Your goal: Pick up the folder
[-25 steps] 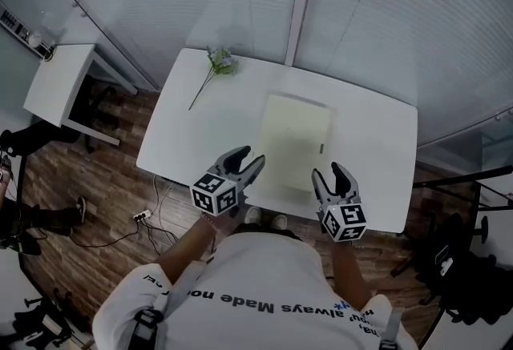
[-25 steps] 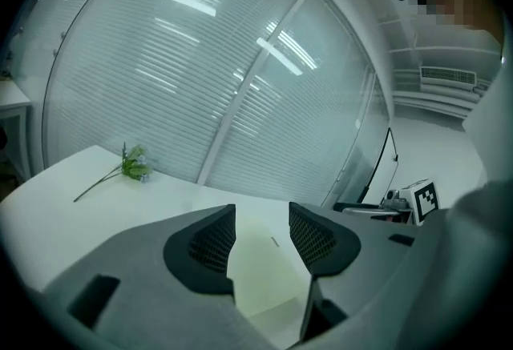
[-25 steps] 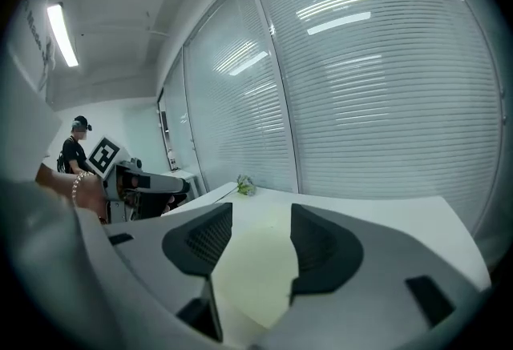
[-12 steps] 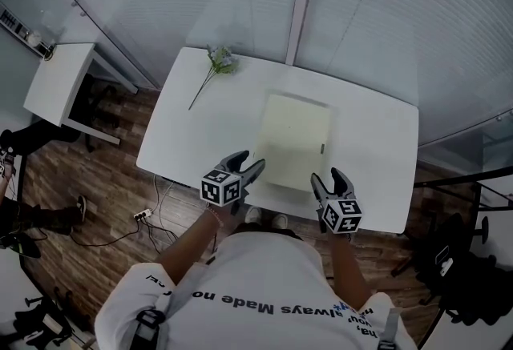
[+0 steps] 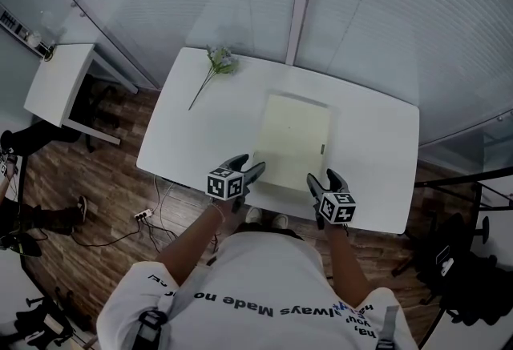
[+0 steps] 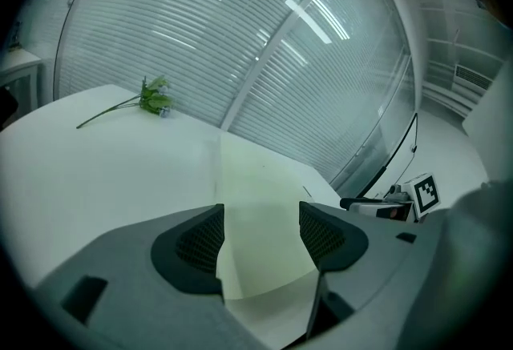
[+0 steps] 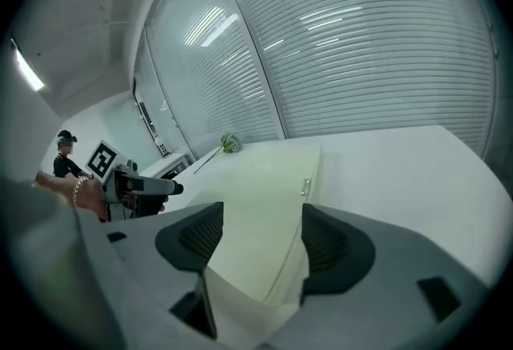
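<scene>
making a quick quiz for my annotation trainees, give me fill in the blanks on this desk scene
1. The folder lies flat on the white ___.
2. In the head view the flower sprig lies to the folder's far ___.
3. The left tongs and right tongs are both ___, gripping nothing.
Missing: table; left; open.
Both tongs have just been opening; the folder's near edge shows between each pair, unpressed.

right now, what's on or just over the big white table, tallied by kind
folder: 1
flower sprig: 1
gripper: 2, the left gripper and the right gripper, both open
total: 4
</scene>
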